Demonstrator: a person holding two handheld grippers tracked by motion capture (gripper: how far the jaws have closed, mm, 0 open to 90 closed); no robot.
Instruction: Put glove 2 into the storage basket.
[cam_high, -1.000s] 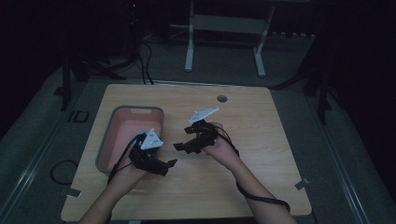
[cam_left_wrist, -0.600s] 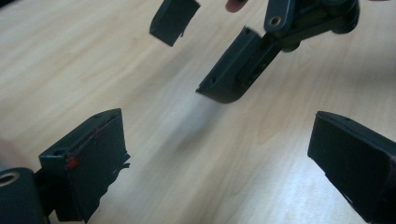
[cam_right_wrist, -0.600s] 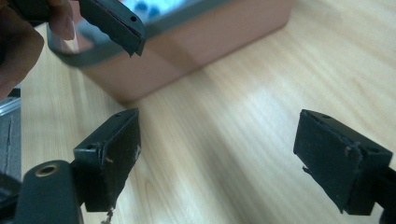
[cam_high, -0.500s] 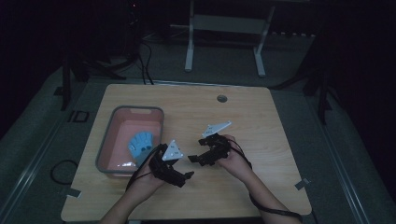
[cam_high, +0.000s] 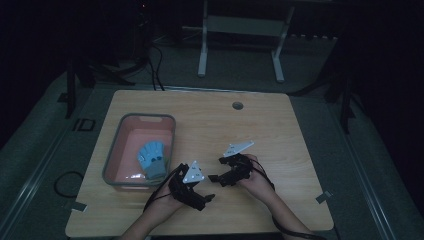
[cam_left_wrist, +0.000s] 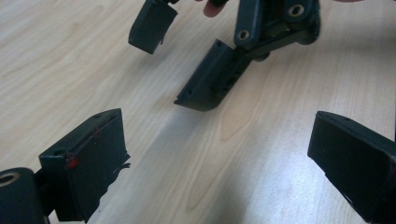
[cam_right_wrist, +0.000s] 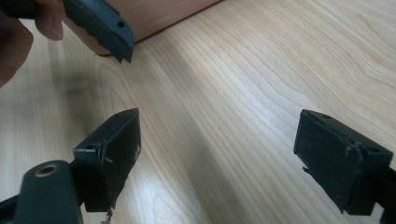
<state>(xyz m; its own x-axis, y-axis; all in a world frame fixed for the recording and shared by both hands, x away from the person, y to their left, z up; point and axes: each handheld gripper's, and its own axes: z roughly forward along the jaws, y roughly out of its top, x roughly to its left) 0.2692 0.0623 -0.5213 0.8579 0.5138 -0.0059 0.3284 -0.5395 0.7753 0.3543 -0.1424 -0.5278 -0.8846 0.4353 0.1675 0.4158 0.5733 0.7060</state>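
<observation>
Glove (cam_high: 152, 159), blue and limp, lies in the pink bin (cam_high: 116, 150) on the left part of the table (cam_high: 280, 130), toward the bin's near right corner, fingers fanned away from the person. It looks like soft fabric or thin rubber, so I would judge it light, floppy and in no way fragile; it will fold and sag wherever it is lifted, and a pinch on a single layer may slip. The best hold seems to be across the cuff or the bunched palm, where the material is thickest, rather than on one dangling finger. Both tongs are out of the bin, over bare wood on its near right side. The left gripper (cam_high: 200, 196) hovers just past the bin's near right corner, close to the glove but apart from it, with the bin wall between them; its jaws stand wide apart with nothing between them, as the left gripper view makes plain (cam_left_wrist: 219, 172). The right gripper (cam_high: 222, 170) sits farther from the bin, beside the left one and pointing toward it, jaws likewise spread and empty (cam_right_wrist: 219, 158); the bin's edge (cam_right_wrist: 159, 14) shows beyond them in its own view. To reach the glove either gripper would have to rise over the bin's rim and come down inside.
</observation>
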